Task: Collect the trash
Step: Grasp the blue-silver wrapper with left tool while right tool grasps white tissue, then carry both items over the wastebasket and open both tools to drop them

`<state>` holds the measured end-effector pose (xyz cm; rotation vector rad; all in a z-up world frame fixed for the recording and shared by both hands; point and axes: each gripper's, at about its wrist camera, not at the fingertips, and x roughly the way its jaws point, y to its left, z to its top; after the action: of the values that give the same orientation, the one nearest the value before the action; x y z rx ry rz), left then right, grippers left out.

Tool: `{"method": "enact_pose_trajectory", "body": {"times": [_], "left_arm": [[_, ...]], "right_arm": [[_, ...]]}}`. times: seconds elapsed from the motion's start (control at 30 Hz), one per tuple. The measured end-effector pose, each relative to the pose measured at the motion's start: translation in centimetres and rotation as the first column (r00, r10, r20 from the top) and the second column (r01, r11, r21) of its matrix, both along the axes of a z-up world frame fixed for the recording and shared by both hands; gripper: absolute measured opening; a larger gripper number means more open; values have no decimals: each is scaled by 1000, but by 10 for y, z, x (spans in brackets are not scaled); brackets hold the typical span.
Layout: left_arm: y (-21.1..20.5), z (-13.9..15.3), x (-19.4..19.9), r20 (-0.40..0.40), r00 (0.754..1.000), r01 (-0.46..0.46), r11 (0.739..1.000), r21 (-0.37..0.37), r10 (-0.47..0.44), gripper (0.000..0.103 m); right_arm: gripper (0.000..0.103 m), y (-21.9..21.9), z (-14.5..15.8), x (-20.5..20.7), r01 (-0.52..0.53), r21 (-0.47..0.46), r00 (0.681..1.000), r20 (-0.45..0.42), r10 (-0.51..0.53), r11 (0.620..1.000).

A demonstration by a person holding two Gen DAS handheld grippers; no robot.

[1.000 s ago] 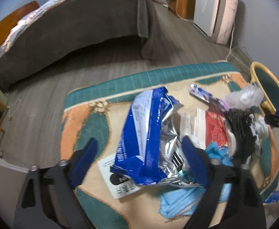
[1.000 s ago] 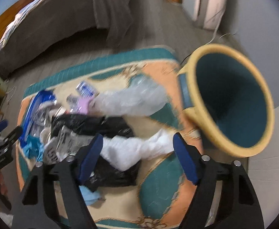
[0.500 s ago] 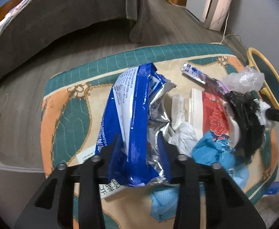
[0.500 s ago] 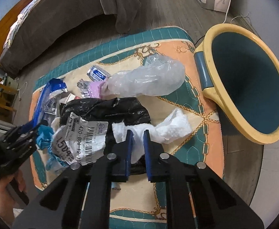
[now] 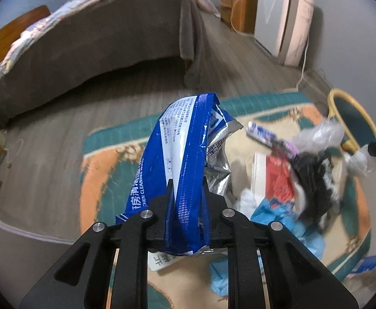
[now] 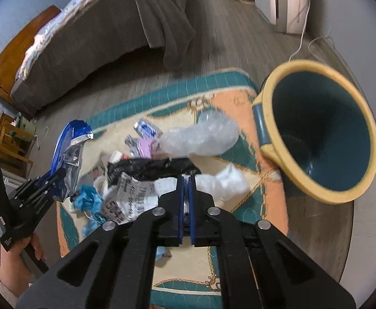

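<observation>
My left gripper (image 5: 186, 193) is shut on a blue and silver foil wrapper (image 5: 185, 149) and holds it up off the rug; it also shows in the right wrist view (image 6: 67, 152). My right gripper (image 6: 186, 180) is shut on a crumpled white tissue (image 6: 226, 180) beside a black plastic bag (image 6: 152, 167). A yellow and teal trash bin (image 6: 319, 134) stands at the rug's right edge, also seen in the left wrist view (image 5: 352, 118). More trash lies on the rug: a clear plastic bag (image 6: 201, 136), a printed paper label (image 6: 128, 195), blue masks (image 5: 280, 216).
The patterned teal and orange rug (image 5: 103, 170) lies on a wood floor. A bed with a grey cover (image 5: 97, 51) is behind it. A white appliance (image 5: 283, 18) with a cable stands at the far right wall. A red and white packet (image 5: 275, 180) lies mid-rug.
Both grippers went from open to shut. The left one closed on the blue foil wrapper and lifted it. The right one closed on the white tissue.
</observation>
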<state>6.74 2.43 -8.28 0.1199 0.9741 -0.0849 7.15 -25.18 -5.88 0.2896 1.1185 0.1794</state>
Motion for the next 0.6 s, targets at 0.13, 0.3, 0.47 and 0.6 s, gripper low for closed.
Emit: {"method": "enact_pose_trajectory", "body": {"times": [0.13,0.3,0.47,0.6], "left_arm": [[-7,29,-3,74,997,9,999,-40,-7,19],[-16,46,-6,118,993,23,998,-62,-15,19],[-30,65,-15,167,984,62,998,-33,-56,19],[-48,74,-18,186,978,103,994,-36,-95,20]], "right_arm": [[2,-6,8,0,10,22,999,30,-11,1000],[2,-5,-2,4,-2,-21,1000,17,2,1000],[2,-17,15,3,26,10,998,65,-27,1000],[2,-41,42,4,76,70,987,135,-84,995]]}}
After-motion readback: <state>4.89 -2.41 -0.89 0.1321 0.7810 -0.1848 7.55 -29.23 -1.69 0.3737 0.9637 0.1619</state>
